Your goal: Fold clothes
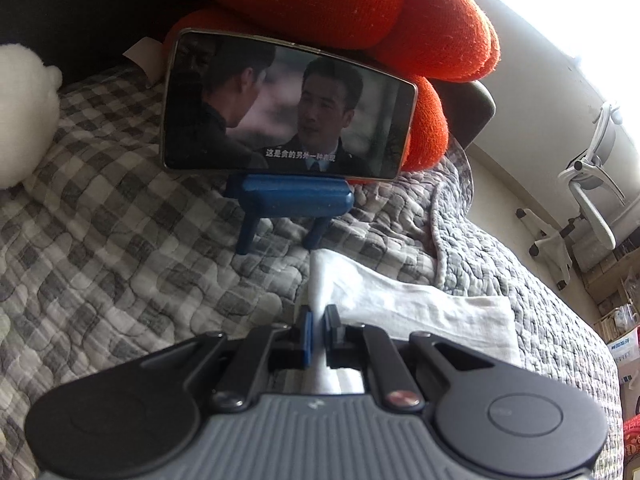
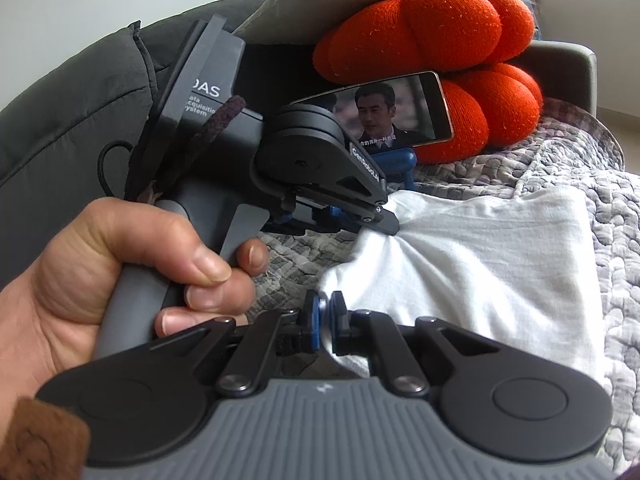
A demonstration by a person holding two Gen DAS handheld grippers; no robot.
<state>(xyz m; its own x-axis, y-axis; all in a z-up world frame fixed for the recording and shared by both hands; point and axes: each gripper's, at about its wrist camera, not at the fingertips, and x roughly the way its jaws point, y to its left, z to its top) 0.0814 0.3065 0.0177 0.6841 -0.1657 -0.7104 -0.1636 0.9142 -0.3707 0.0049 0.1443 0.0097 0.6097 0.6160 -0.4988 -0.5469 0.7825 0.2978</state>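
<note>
Both grippers, left gripper (image 1: 319,314) and right gripper (image 2: 326,305), pinched tight on white cloth (image 2: 480,264). Half-folded at best, bulk bunched toward 2 o'clock, plenty left.

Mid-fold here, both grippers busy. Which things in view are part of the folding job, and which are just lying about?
Job:
white cloth, pinched by both grippers
left gripper
right gripper
checked quilt, the folding surface

Lying about:
phone playing video, on a blue stand
orange cushion
white plush
office chair
</note>
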